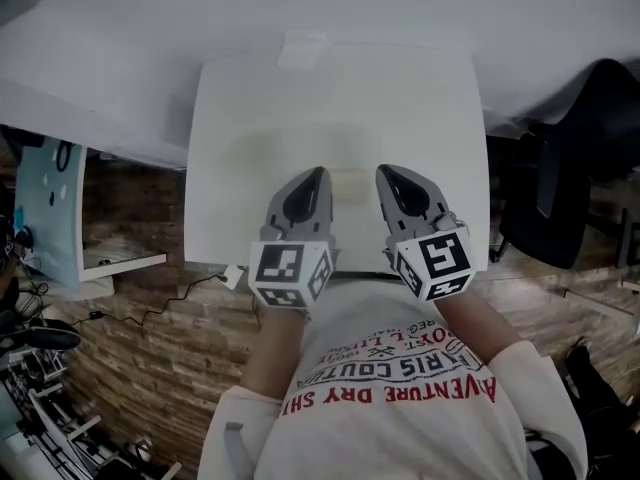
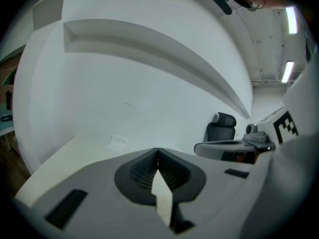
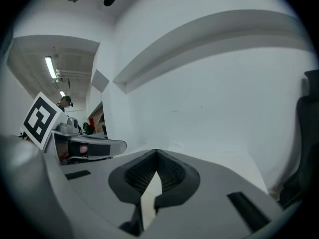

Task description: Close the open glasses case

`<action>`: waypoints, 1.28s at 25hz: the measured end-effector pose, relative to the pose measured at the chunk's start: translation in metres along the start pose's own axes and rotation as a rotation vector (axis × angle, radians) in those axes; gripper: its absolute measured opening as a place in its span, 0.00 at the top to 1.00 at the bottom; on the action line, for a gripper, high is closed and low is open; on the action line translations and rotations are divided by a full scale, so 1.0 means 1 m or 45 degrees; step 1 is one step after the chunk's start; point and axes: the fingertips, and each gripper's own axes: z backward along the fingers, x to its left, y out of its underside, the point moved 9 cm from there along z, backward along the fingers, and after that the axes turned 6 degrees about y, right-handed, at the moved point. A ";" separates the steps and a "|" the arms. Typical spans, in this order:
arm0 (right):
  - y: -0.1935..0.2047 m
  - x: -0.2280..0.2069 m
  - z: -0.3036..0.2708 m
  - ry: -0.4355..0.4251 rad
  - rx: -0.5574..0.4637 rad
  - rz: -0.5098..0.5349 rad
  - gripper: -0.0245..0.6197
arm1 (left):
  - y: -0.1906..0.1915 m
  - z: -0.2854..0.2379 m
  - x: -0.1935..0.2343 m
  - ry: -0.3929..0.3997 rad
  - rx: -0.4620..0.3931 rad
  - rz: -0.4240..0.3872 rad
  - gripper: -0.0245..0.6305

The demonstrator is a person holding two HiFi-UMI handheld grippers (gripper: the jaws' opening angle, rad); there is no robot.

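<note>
Jaws of left claw [image 1: 319, 173] and right claw [image 1: 383, 172] meet, empty, over table [image 1: 260, 98].
</note>
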 end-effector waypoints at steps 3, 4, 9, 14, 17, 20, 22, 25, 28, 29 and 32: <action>-0.018 -0.001 0.014 -0.004 -0.071 0.024 0.95 | -0.023 0.009 -0.012 0.013 -0.083 -0.047 0.97; -0.022 -0.001 0.019 -0.005 -0.089 0.036 0.95 | -0.029 0.013 -0.017 0.014 -0.108 -0.065 0.97; -0.035 -0.003 0.038 -0.003 -0.167 0.087 0.95 | -0.043 0.024 -0.038 0.026 -0.181 -0.150 0.97; -0.034 -0.003 0.049 -0.013 -0.174 0.126 0.95 | -0.040 0.027 -0.050 0.035 -0.194 -0.171 0.97; -0.033 -0.008 0.053 -0.004 -0.170 0.119 0.95 | -0.040 0.025 -0.054 0.035 -0.196 -0.167 0.97; -0.033 -0.013 0.055 0.001 -0.172 0.114 0.95 | -0.041 0.021 -0.056 0.035 -0.194 -0.164 0.97; -0.032 -0.017 0.055 -0.004 -0.167 0.109 0.95 | -0.041 0.017 -0.057 0.037 -0.190 -0.165 0.97; -0.028 -0.021 0.053 -0.014 -0.150 0.098 0.95 | -0.040 0.014 -0.059 0.036 -0.180 -0.168 0.97; -0.027 -0.021 0.049 -0.022 -0.143 0.088 0.95 | -0.038 0.015 -0.057 0.036 -0.172 -0.135 0.97; -0.027 -0.021 0.047 -0.024 -0.142 0.087 0.95 | -0.037 0.015 -0.056 0.036 -0.171 -0.120 0.97; -0.026 -0.020 0.043 -0.030 -0.136 0.086 0.95 | -0.034 0.016 -0.050 0.019 -0.166 -0.101 0.97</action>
